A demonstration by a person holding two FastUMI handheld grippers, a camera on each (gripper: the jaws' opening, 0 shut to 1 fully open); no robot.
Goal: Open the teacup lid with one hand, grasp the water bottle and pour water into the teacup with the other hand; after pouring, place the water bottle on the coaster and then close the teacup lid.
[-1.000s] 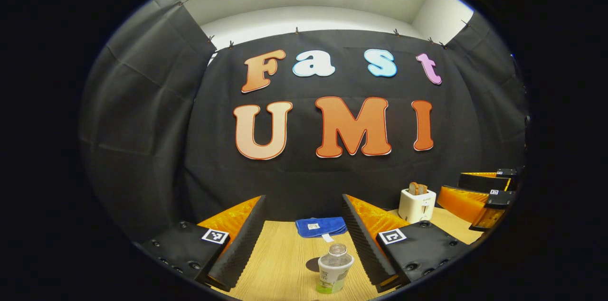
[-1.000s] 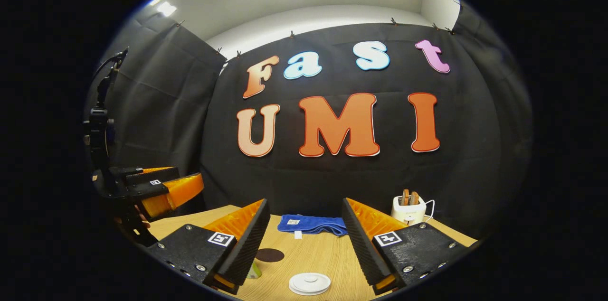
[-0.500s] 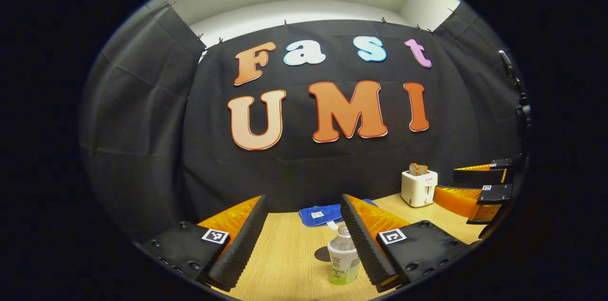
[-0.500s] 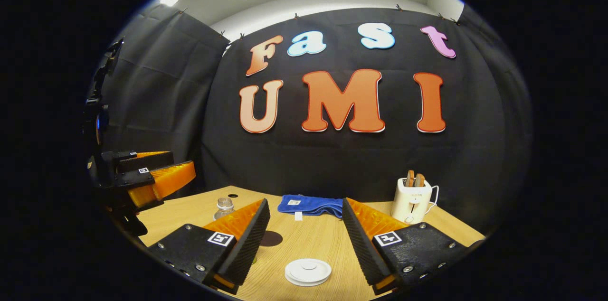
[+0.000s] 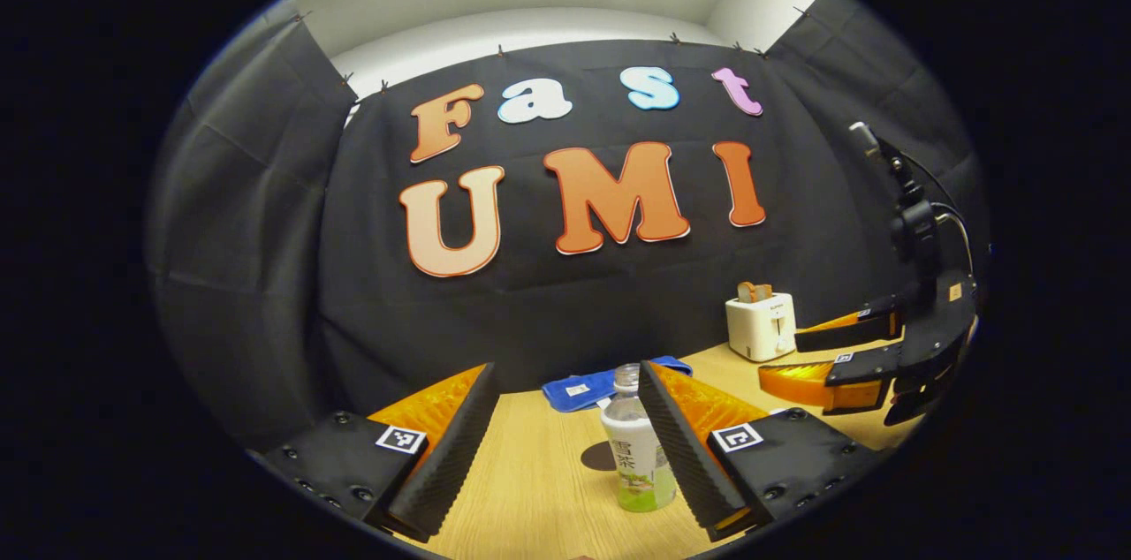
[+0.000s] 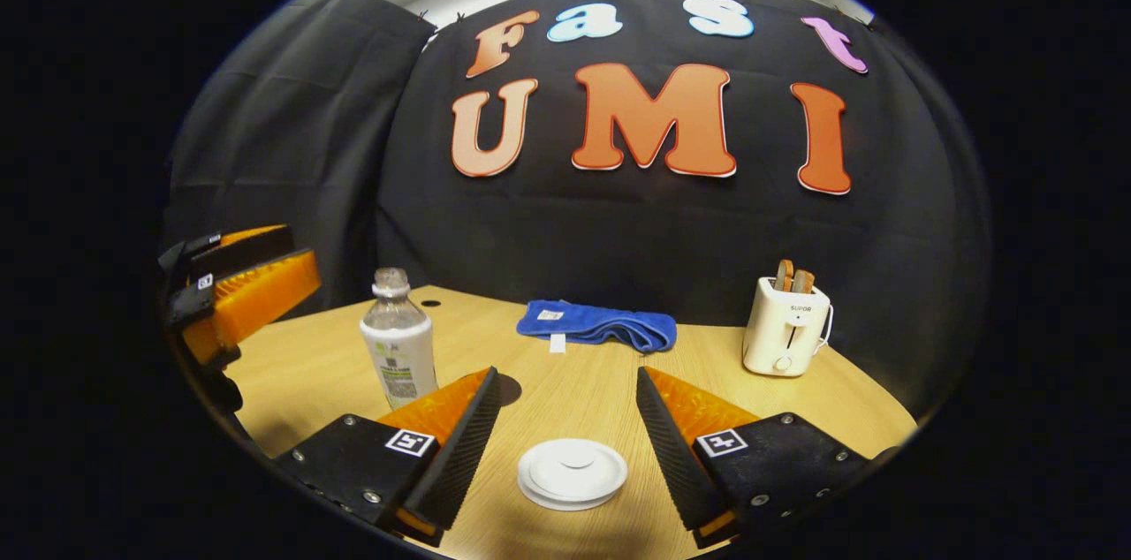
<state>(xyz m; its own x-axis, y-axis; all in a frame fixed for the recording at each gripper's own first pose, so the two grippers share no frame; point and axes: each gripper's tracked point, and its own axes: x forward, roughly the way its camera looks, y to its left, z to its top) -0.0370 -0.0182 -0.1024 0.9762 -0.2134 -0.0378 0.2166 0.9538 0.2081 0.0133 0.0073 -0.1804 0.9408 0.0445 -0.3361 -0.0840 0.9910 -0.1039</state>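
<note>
In the left gripper view, the left hand-held gripper [image 5: 565, 436] is held wide open, the water bottle [image 5: 638, 454] upright against its right finger; better centred before closing. In the right gripper view, the right hand-held gripper [image 6: 565, 436] is spread open too, the teacup lid [image 6: 572, 473] lying between its fingers, right of the bottle.

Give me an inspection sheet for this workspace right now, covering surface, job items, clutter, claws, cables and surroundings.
Surface: wooden table, light woodgrain.
Job's things: water bottle upright, uncapped; white teacup lid in place, below the right claw; dark round coaster behind the bottle.
Clutter: blue towel at the back; white toaster with toast in its slots.
Claws: left claw open, bottle against its right-hand finger; right claw open, above the lid, touching nothing.
Cables: toaster cord beside the toaster.
Surroundings: black cloth booth wall.
</note>
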